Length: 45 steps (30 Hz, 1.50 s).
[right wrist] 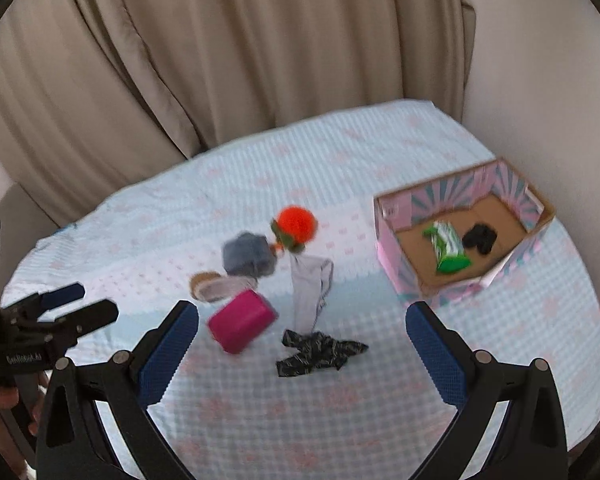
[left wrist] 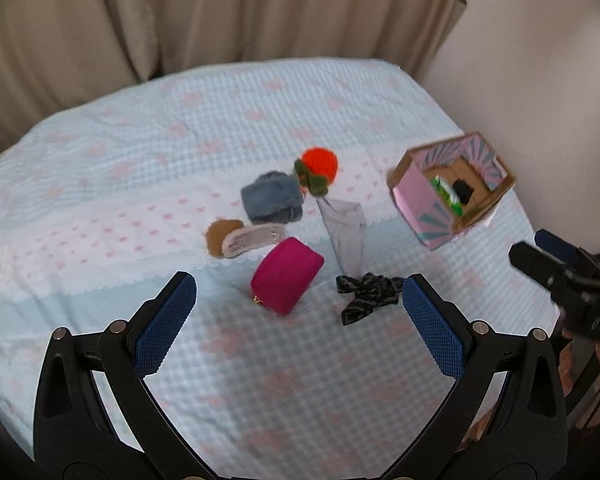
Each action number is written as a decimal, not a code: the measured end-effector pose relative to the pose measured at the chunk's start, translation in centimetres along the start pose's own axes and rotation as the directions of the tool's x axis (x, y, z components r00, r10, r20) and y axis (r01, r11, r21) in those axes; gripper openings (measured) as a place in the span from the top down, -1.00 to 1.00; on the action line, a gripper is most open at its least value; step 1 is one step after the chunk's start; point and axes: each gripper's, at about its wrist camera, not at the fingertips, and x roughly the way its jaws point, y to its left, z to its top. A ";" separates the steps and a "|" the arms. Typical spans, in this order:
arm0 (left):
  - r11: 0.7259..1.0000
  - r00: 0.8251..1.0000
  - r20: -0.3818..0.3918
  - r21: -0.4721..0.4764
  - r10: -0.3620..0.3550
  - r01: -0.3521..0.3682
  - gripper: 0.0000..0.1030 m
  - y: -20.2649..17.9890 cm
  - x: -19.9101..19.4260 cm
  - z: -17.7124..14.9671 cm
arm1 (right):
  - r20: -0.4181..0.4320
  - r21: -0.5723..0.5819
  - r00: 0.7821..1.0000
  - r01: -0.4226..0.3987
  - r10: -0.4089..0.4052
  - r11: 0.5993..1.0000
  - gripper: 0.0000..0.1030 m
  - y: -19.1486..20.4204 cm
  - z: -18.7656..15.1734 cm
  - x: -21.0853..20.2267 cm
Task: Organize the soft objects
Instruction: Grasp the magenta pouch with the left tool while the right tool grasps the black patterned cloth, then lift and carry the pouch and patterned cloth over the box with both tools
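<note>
Hovering over the bed (left wrist: 100, 184), my left jaws (left wrist: 300, 320) and right jaws (right wrist: 302, 354) both gape wide, holding nothing. Loose on the sheet lie a magenta pouch (left wrist: 286, 275), a grey sock (left wrist: 344, 232), a dark patterned cloth (right wrist: 318, 354), a grey fuzzy piece (left wrist: 270, 198) and an orange plush (left wrist: 315, 168). Well apart to the right sits the pink cardboard box (right wrist: 392, 256) (a green-striped item (right wrist: 446, 248) and a black one (right wrist: 479, 239) lie inside).

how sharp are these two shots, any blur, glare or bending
Left wrist view: soft motion blur, worst on the pink box; the left gripper's fingers stay crisp; fisheye bends the bed edge, dark corners. Right wrist view: similar smear on the magenta pouch and orange plush; flat, even light, no glare.
</note>
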 end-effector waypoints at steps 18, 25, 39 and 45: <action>0.979 0.971 -0.237 0.199 -0.003 0.052 -0.99 -0.4 21.4 -2.4 | -0.157 0.052 0.985 0.077 -0.068 0.996 -1.00 -1.7 -8.8 17.1; 0.963 0.968 -0.249 0.269 0.035 0.034 -0.93 -0.9 25.1 -3.4 | -0.151 0.009 0.984 0.096 -0.093 0.995 -0.92 -2.0 -9.6 20.1; 0.939 0.962 -0.268 0.339 0.045 0.051 -0.32 -1.7 26.9 -3.4 | -0.168 -0.099 0.977 0.114 -0.130 0.988 -0.24 -1.4 -10.3 21.4; 0.941 0.963 -0.266 0.335 0.042 0.052 -0.04 -2.5 27.0 -3.0 | -0.172 -0.096 0.978 0.106 -0.122 0.990 -0.01 -1.4 -9.9 21.4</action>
